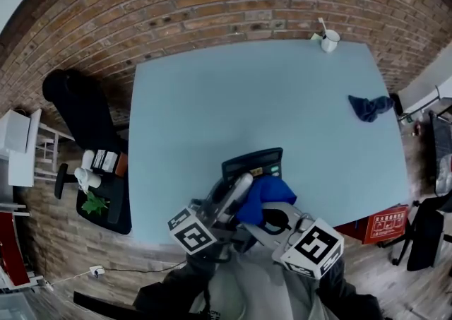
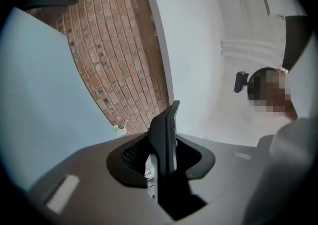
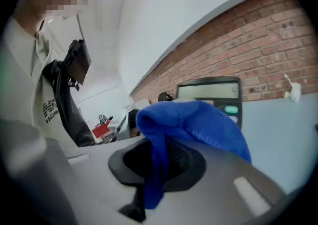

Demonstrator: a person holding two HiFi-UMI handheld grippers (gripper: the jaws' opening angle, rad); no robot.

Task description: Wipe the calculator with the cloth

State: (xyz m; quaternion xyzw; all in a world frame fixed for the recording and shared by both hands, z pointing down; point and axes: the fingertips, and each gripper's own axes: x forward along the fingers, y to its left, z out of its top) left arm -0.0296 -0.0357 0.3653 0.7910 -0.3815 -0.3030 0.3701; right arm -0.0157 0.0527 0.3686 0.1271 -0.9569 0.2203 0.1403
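Observation:
A black calculator (image 1: 253, 164) is lifted off the light blue table (image 1: 212, 99) near its front edge, display facing me. My left gripper (image 1: 235, 190) is shut on its lower left part; in the left gripper view the calculator (image 2: 165, 134) stands edge-on between the jaws. A bright blue cloth (image 1: 265, 196) lies against the calculator's lower right face, and my right gripper (image 1: 274, 217) is shut on it. In the right gripper view the cloth (image 3: 198, 124) bunches over the jaws and hides the calculator's keys; only its display (image 3: 208, 91) shows behind.
A darker blue rag (image 1: 369, 107) lies at the table's right edge. A white cup (image 1: 329, 41) stands at the far right corner. A black chair (image 1: 81, 110) and a small shelf are left of the table, a red box (image 1: 381, 224) at its right front.

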